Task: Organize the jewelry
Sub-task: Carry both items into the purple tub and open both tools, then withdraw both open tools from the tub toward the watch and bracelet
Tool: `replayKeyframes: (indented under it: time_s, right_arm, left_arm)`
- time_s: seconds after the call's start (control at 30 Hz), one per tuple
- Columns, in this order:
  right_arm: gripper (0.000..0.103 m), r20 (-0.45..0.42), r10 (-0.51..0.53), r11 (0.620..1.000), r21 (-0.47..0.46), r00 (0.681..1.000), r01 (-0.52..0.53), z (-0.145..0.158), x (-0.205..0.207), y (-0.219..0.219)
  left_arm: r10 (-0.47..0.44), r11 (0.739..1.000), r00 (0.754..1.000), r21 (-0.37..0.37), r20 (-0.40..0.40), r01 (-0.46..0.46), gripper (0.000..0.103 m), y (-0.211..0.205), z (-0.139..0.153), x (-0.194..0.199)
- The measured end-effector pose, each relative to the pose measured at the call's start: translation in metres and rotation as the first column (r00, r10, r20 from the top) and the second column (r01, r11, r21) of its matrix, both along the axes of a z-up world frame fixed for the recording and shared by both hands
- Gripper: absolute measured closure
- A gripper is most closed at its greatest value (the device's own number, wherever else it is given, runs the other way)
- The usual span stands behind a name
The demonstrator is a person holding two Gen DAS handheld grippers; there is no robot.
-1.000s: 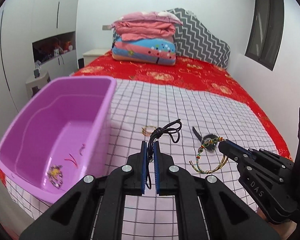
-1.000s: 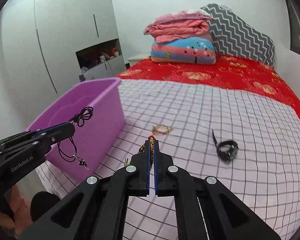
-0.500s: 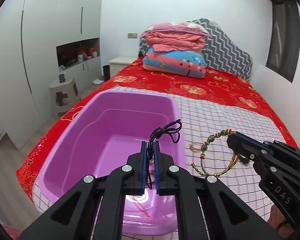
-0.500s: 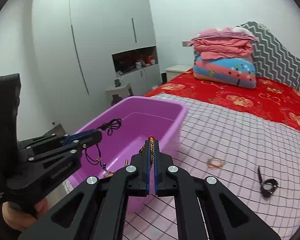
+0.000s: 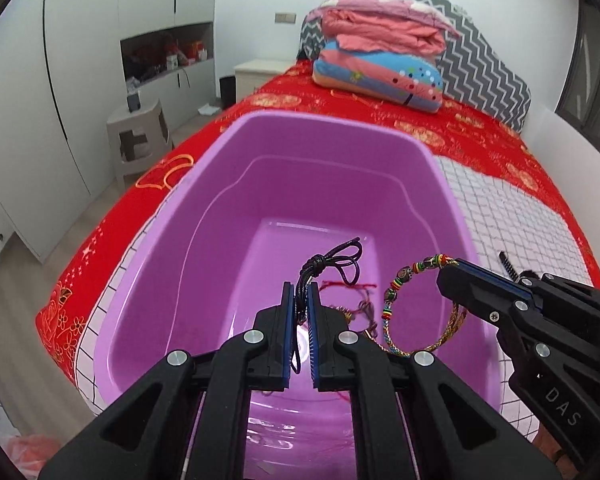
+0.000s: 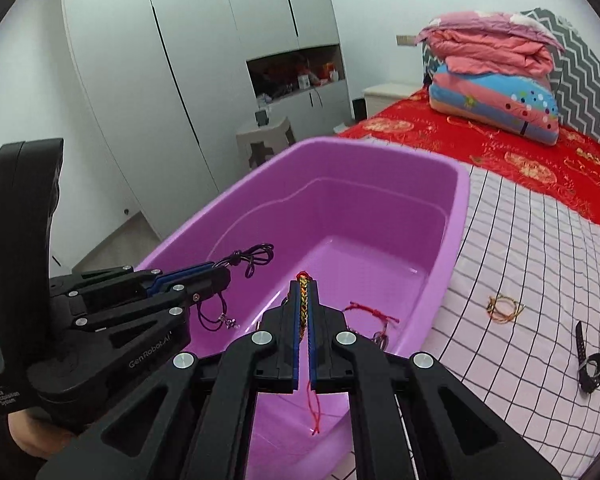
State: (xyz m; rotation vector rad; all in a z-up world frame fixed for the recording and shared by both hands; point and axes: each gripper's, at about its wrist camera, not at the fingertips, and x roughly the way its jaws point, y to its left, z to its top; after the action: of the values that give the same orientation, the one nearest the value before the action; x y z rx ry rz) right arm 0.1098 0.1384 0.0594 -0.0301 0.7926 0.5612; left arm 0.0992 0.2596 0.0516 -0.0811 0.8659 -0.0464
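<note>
Left wrist view looks straight down into the purple tub [image 5: 452,216], which sits on the checked blanket [image 5: 512,216] of the bed. Here the left hand-held gripper [image 5: 300,312] is clenched on a black cord necklace [image 5: 332,264], whose knotted loop sticks up past the fingertips over the tub floor. To its right the right hand-held gripper [image 5: 446,266] reaches in from the side, pinching a braided bead bracelet [image 5: 396,312] that hangs as an open ring above the tub. Under both, a red string bracelet [image 5: 356,286] and another small piece lie on the tub bottom.

Right wrist view shows things the other camera hides: the black cord's pendant end dangling below the left hand-held gripper [image 6: 220,270], a strip of the person's hand under that tool at the lower left edge, and two pieces on the blanket well apart from the tub, a tangle of thin gold-coloured bands [image 6: 504,308] and a black watch [image 6: 592,364] nearer the right edge. In this view the right hand-held gripper [image 6: 304,280] is seen along its own jaws, closed tight on the braid of the bracelet [image 6: 303,300], with a red thread trailing down between them.

Both tools tilt downward over the tub's open top, the left one angled in from the left, the right one beside it and nearer the bed's middle.
</note>
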Motion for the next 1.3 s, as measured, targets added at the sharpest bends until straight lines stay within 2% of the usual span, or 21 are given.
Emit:
replayKeyframes:
  time_s: [0.3, 0.47, 0.5, 0.53, 0.57, 0.63, 0.67, 0.7, 0.73, 0.97, 1.3]
  right_arm:
    - [0.1, -0.116, -0.022, 0.997, -0.071, 0.993, 0.013, -0.03, 0.014, 0.01]
    - [0.1, -0.13, -0.02, 0.996, -0.09, 0.991, 0.008, -0.034, 0.016, 0.011]
    - [0.099, -0.134, -0.022, 0.996, -0.089, 0.991, 0.01, -0.035, 0.016, 0.01]
    - [0.092, -0.136, -0.024, 0.996, -0.093, 0.99, 0.011, -0.035, 0.016, 0.01]
    - [0.086, -0.135, -0.02, 0.996, -0.092, 0.991, 0.008, -0.035, 0.018, 0.009]
    - [0.055, -0.11, -0.023, 0.995, -0.098, 0.994, 0.012, -0.029, 0.015, 0.007]
    - [0.053, -0.088, -0.04, 0.994, -0.105, 0.995, 0.03, -0.026, 0.015, 0.005]
    - [0.047, -0.069, -0.049, 0.994, -0.101, 0.996, 0.042, -0.023, 0.014, 0.003]
    - [0.044, -0.065, -0.056, 0.994, -0.098, 0.996, 0.049, -0.021, 0.014, 0.0]
    - [0.044, -0.064, -0.062, 0.996, -0.07, 0.996, 0.057, -0.014, 0.01, -0.011]
    - [0.043, -0.012, -0.079, 0.996, -0.048, 0.997, 0.078, 0.002, -0.006, -0.041]
  left_arm:
    - [-0.024, 1.0, 0.988, 0.003, -0.155, 0.025, 0.095, 0.011, -0.029, 0.021]
    - [-0.04, 0.998, 0.983, 0.034, -0.182, 0.047, 0.095, 0.008, -0.033, 0.022]
    - [-0.039, 0.998, 0.982, 0.039, -0.186, 0.047, 0.094, 0.007, -0.034, 0.022]
    - [-0.038, 0.998, 0.982, 0.043, -0.187, 0.047, 0.091, 0.007, -0.034, 0.021]
    - [-0.034, 0.998, 0.981, 0.052, -0.19, 0.045, 0.087, 0.007, -0.034, 0.02]
    - [-0.025, 0.997, 0.982, 0.063, -0.187, 0.037, 0.045, 0.006, -0.031, 0.02]
    - [0.003, 0.996, 0.986, 0.087, -0.17, 0.012, 0.037, 0.009, -0.029, 0.018]
    - [0.015, 0.995, 0.988, 0.096, -0.155, 0.0, 0.027, 0.011, -0.026, 0.016]
    - [0.015, 0.996, 0.989, 0.093, -0.148, -0.001, 0.023, 0.01, -0.022, 0.014]
    - [0.041, 0.993, 0.991, 0.112, -0.13, -0.026, 0.018, 0.015, -0.011, 0.007]
    - [0.034, 0.993, 0.992, 0.115, -0.12, -0.02, 0.018, 0.001, 0.002, -0.005]
